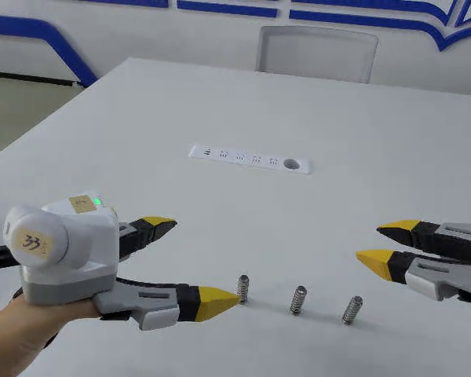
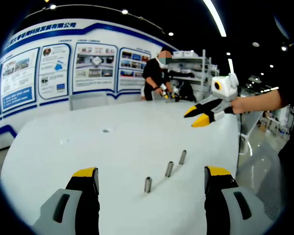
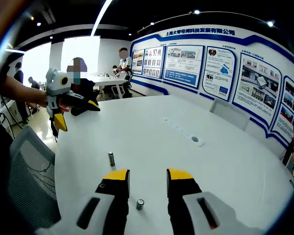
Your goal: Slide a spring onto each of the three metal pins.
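Left gripper (image 1: 192, 263): grey-and-black body with yellow jaw tips, held in a hand (image 1: 27, 334) at the lower left of the head view; jaws spread wide, nothing between them; the lower yellow tip sits just beside the nearest spring, contact not clear.

Right gripper (image 1: 377, 243): same build, entering from the right edge of the head view; jaws part open, gap clearly narrower than the left gripper's, nothing held.

Workpieces: three small grey coiled metal springs stand in a row on the large white matt table (image 1: 220, 102), near its front edge and between the two grippers; first spring (image 1: 242, 288) nearest the left gripper, middle spring (image 1: 298, 300), third spring (image 1: 352, 309) nearest the right gripper and leaning slightly; coils visible on all three, each with a darker top; whether a pin runs inside cannot be told; the springs stand apart from one another.

Left gripper view: the three springs run in a diagonal line seen through the wide gap between the jaws; the right gripper hangs above the far side of the table.

Right gripper view: one spring shows low in the gap between the jaws, not gripped; another stands beyond the tip of the jaw on the view's left.

Surroundings: long white power strip (image 1: 250, 159) lies flat mid-table, well apart from the springs; pale grey chair (image 1: 316, 51) at the far edge.
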A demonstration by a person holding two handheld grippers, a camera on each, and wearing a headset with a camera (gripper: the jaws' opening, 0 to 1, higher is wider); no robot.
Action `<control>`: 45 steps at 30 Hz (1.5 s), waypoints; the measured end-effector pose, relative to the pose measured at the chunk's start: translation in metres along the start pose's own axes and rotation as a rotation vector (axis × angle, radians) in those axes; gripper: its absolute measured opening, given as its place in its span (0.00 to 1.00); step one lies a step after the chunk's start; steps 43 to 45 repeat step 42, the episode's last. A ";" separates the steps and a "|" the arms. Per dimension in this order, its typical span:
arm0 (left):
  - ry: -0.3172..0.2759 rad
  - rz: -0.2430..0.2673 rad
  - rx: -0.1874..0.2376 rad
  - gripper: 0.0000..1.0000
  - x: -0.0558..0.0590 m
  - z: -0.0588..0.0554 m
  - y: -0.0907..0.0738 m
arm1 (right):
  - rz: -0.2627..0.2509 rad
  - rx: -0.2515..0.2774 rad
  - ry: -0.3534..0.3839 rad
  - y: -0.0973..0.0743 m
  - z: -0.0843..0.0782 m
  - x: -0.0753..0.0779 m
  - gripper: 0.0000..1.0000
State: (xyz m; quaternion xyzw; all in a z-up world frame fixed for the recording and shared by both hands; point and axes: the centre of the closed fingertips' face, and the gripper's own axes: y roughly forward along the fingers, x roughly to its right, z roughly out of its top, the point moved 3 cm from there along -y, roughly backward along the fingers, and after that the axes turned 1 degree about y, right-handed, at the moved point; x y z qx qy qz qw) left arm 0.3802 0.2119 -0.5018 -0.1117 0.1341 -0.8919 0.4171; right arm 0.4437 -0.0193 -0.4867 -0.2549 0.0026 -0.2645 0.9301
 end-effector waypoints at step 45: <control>0.083 -0.120 -0.128 0.91 0.013 -0.006 -0.007 | 0.140 -0.096 -0.050 -0.036 -0.042 -0.026 0.68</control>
